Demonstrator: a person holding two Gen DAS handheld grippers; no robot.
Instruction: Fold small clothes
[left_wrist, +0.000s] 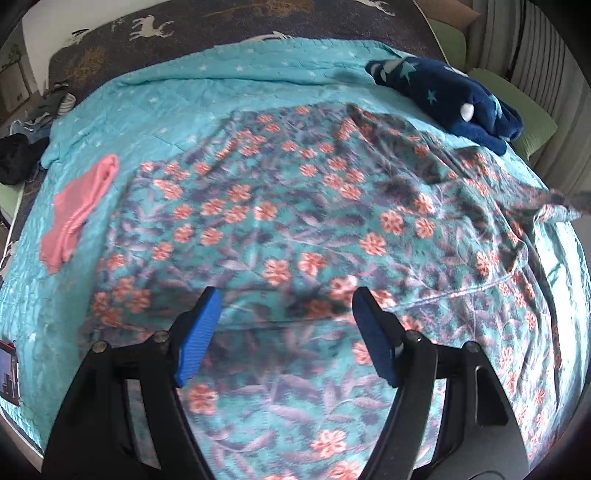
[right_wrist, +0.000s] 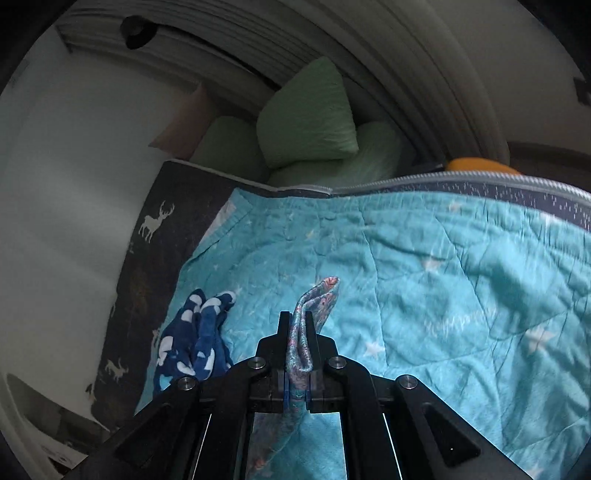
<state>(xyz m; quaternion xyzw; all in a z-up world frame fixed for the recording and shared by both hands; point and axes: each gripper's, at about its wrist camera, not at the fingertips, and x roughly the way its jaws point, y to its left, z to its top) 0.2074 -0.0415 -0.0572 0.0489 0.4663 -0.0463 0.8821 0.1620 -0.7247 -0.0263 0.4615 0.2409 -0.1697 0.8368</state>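
- The left gripper (left_wrist: 286, 299) pointed steeply down over the near part of the floral garment (left_wrist: 280, 221), its jaws standing wide apart with nothing between them.
- Its blue pads (left_wrist: 199, 336) hung above the cloth; whether they touched it could not be told.
- The floral garment lay spread across the teal quilt (left_wrist: 177, 92), covering most of the middle of the bed, creased toward the right.
- At the far right edge of the left wrist view, a corner of the garment was drawn up into a blurred point.
- The right gripper (right_wrist: 298, 317) pointed moderately downward across the quilt (right_wrist: 443, 277), its jaws closed tight on a fold of the floral garment (right_wrist: 317, 299).
- The pinched cloth stood up past the fingertips in a small peak and trailed down beneath the gripper toward the near side.
- A navy starred garment (left_wrist: 450, 99) lay bunched at the far right of the quilt; in the right wrist view it (right_wrist: 195, 339) sat just left of the gripper.
- A pink cloth (left_wrist: 77, 214) lay on the quilt at the left, apart from the floral garment.
- Green pillows (right_wrist: 306, 118) were heaped beyond the far end of the bed.
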